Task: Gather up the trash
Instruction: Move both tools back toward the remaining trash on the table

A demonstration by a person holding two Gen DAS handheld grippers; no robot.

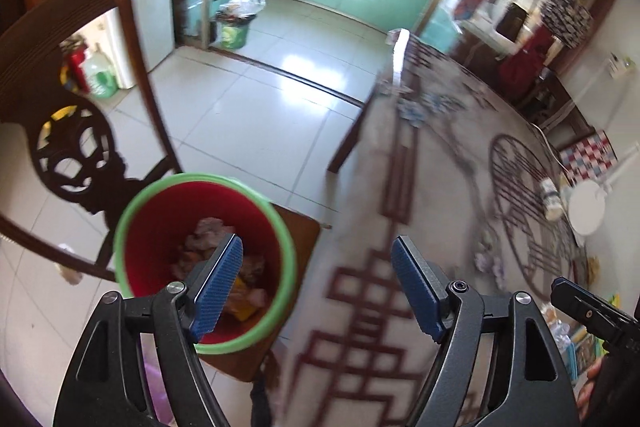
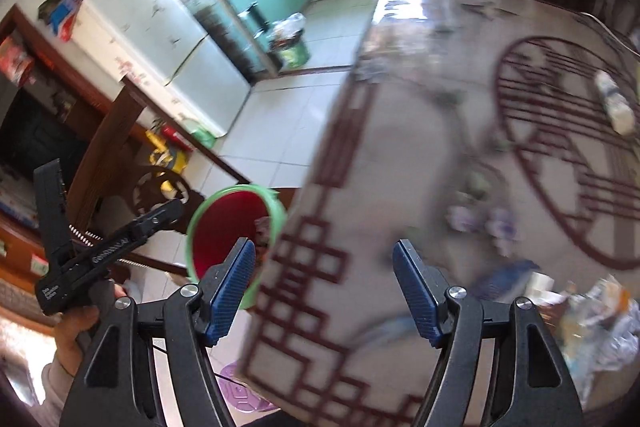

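L claw (image 1: pixel 316 259) & R claw (image 2: pixel 324 263): jaws apart, nothing between. Red bin (image 1: pixel 204 267) on stool beside worktop (image 1: pixel 432 187), holds scraps. Crumpled paper (image 1: pixel 490 261) on worktop. Chair (image 1: pixel 60 115) behind bin; tiled floor.

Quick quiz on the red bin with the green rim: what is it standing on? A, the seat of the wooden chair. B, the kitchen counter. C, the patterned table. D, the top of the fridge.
A: in the left wrist view the red bin sits on the brown seat of the wooden chair, beside the patterned table, with crumpled trash inside.
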